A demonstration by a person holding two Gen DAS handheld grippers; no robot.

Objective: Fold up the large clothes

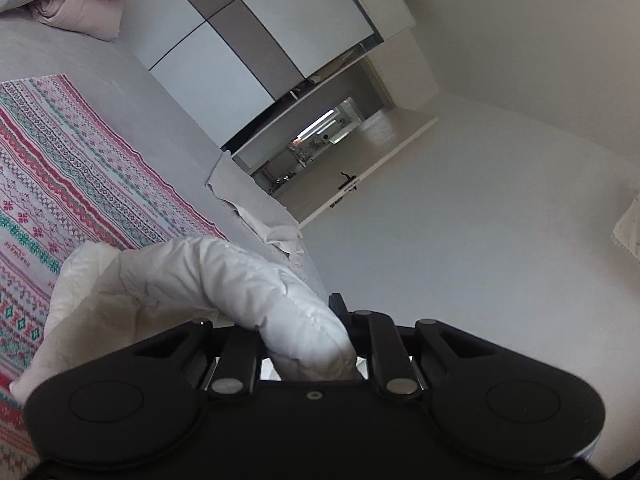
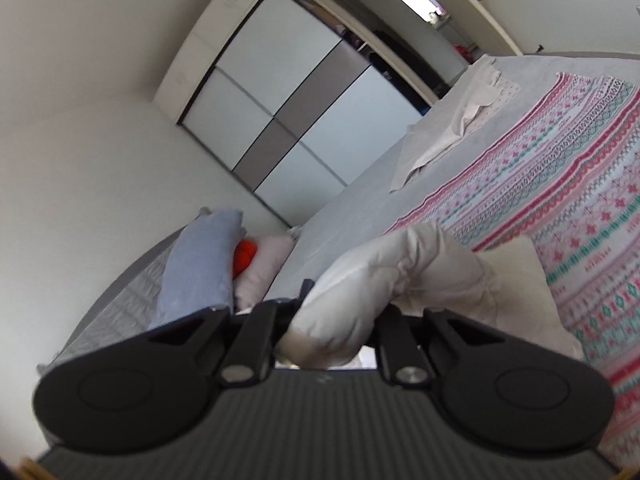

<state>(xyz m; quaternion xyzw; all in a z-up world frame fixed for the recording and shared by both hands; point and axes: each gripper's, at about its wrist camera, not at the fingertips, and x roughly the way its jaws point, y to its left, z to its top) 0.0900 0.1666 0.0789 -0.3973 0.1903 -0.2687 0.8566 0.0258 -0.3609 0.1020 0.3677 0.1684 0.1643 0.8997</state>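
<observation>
A large quilt with red, green and white patterned bands point(image 1: 60, 184) lies spread over the bed, and it also fills the right side of the right wrist view point(image 2: 560, 184). Its plain white padded underside point(image 1: 180, 280) is turned up at the near edge. My left gripper point(image 1: 316, 344) is shut on a thick roll of that white edge, which hides the fingertips. My right gripper point(image 2: 332, 328) is shut on another bunch of the white edge point(image 2: 400, 272), raised above the quilt.
Grey bed sheet point(image 1: 120, 80) surrounds the quilt. Pillows point(image 1: 80, 12) and an orange object point(image 2: 246, 258) lie at the head end beside a blue pillow point(image 2: 204, 264). A pale folded cloth point(image 2: 448, 132) rests at the far bed corner. Wardrobe point(image 2: 288, 92) and an open doorway point(image 1: 320, 140) stand beyond.
</observation>
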